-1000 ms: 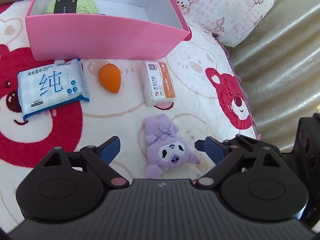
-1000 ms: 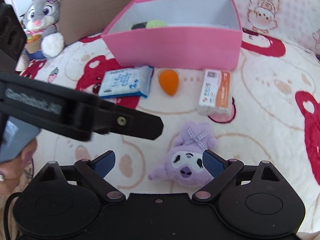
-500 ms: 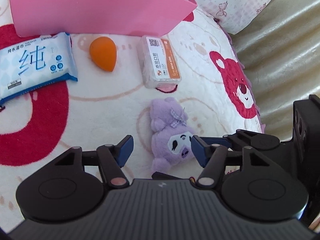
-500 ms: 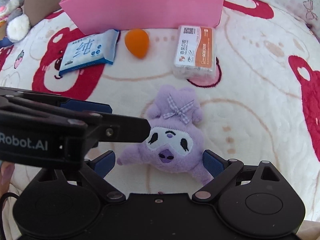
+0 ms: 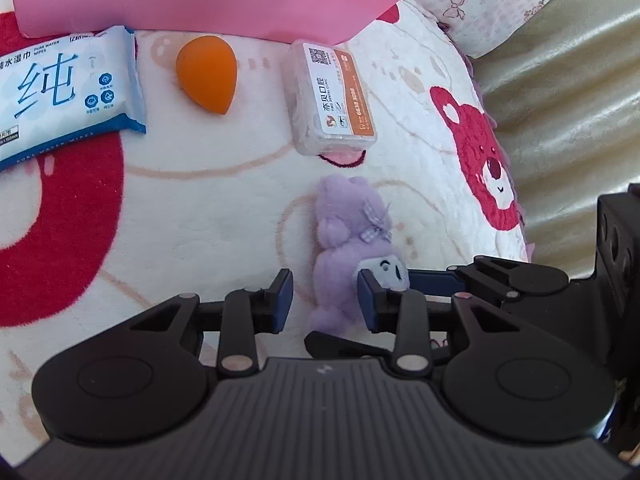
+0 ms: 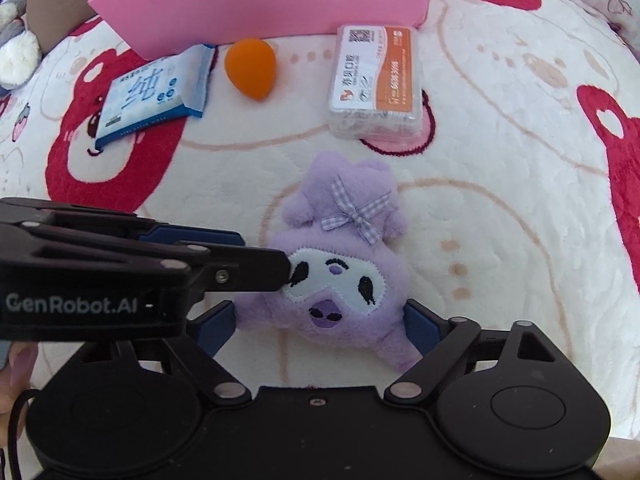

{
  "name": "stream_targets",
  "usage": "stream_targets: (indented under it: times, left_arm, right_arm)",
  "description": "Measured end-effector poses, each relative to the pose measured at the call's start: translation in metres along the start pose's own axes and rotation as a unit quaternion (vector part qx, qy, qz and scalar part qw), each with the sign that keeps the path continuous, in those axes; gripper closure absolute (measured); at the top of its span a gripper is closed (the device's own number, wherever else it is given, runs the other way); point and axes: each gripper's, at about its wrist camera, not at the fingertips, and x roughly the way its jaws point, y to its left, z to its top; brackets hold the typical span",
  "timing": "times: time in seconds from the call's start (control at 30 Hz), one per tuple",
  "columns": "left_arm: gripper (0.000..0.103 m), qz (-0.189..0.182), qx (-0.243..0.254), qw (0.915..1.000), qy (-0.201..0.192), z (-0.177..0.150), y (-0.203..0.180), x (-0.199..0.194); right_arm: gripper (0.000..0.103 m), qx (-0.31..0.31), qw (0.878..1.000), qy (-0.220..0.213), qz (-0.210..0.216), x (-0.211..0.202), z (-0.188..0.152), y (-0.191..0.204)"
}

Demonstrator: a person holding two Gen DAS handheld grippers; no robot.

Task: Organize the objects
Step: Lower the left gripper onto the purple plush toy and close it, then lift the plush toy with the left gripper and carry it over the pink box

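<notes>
A: Where's the purple plush toy vs your jaws?

B: It's lying on the bear-print blanket, nearer you than the row of small items. Your left gripper has just been closing, and the toy's lower half sits between its blue pads. The right-hand pad presses the white face patch. The other pad is just beside the body; can't tell if it touches. So narrowed round the toy, not clearly pinching yet.

A: And the right gripper?

B: Jaws have just closed a bit but are spread wide. The toy's chin and lower body sit between the pads. Both pads are at the fur edges; contact unclear. In the right wrist view, your left gripper's finger comes in from the left, its tip at the toy's cheek.

A: What does the toy look like?

B: Lilac fur, white face patch w/ black stitched eyes, purple nose, a checked lilac bow on its head. Head points away, toward the orange-label box.

A: The rest?

B: Orange egg-shaped sponge and blue wipes pack to its left, pink box behind them.
</notes>
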Motion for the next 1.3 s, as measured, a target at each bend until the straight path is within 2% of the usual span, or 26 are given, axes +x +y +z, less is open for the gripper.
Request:
stream_targets:
  times: [0.1,0.17,0.3,0.37,0.5,0.57,0.63,0.7,0.73,0.83,0.87,1.03,1.3]
  left_arm:
    - [0.069,-0.005,-0.006,1.0,0.004,0.0,0.001,0.001]
    - [0.069,0.012,-0.001,0.9999,0.006,0.0,0.0,-0.001]
    - [0.069,0.013,-0.024,0.9995,0.015,-0.001,0.01,-0.006]
    - [0.069,0.012,-0.035,0.9992,0.014,-0.001,0.015,-0.01]
    - [0.066,0.019,-0.041,0.9988,0.019,0.0,0.019,-0.007]
    - [0.063,0.019,-0.038,0.9987,0.027,0.0,0.019,-0.002]
    - [0.058,0.027,-0.028,0.9989,0.027,0.002,0.018,0.002]
    - [0.06,0.019,-0.035,0.9989,0.026,0.003,0.019,0.003]
    - [0.065,0.018,-0.032,0.999,0.024,0.002,0.018,0.002]
    - [0.07,0.019,-0.023,0.9994,0.017,0.001,0.014,-0.001]
    - [0.071,0.021,-0.021,0.9995,0.013,0.0,0.012,-0.003]
    - [0.071,0.015,-0.028,0.9995,0.0,-0.001,0.015,-0.013]
    - [0.071,0.003,-0.023,0.9992,-0.034,-0.001,0.012,-0.044]
  right_arm:
    - [0.023,-0.033,0.999,-0.019,0.0,-0.005,-0.001,0.011]
    - [0.032,-0.048,0.998,-0.036,0.002,-0.011,0.0,0.015]
    - [0.038,-0.052,0.997,-0.052,0.019,-0.015,0.002,0.016]
    - [0.039,-0.055,0.997,-0.053,0.026,-0.015,0.003,0.017]
    - [0.036,-0.049,0.998,-0.023,0.02,-0.003,0.004,0.017]
    - [0.033,-0.044,0.999,-0.009,0.012,0.002,0.003,0.017]
    - [0.022,-0.04,0.999,0.002,-0.001,0.004,0.001,0.017]
    - [0.022,-0.037,0.999,0.008,0.002,0.007,0.001,0.015]
    - [0.022,-0.033,0.999,0.007,0.006,0.007,0.001,0.013]
    - [0.04,-0.029,0.999,-0.01,0.024,0.0,0.001,0.012]
    - [0.042,-0.031,0.999,-0.015,0.026,-0.002,0.001,0.012]
    - [0.044,-0.041,0.998,-0.036,0.031,-0.011,0.001,0.015]
    - [0.044,-0.078,0.992,-0.098,0.034,-0.036,-0.003,0.026]
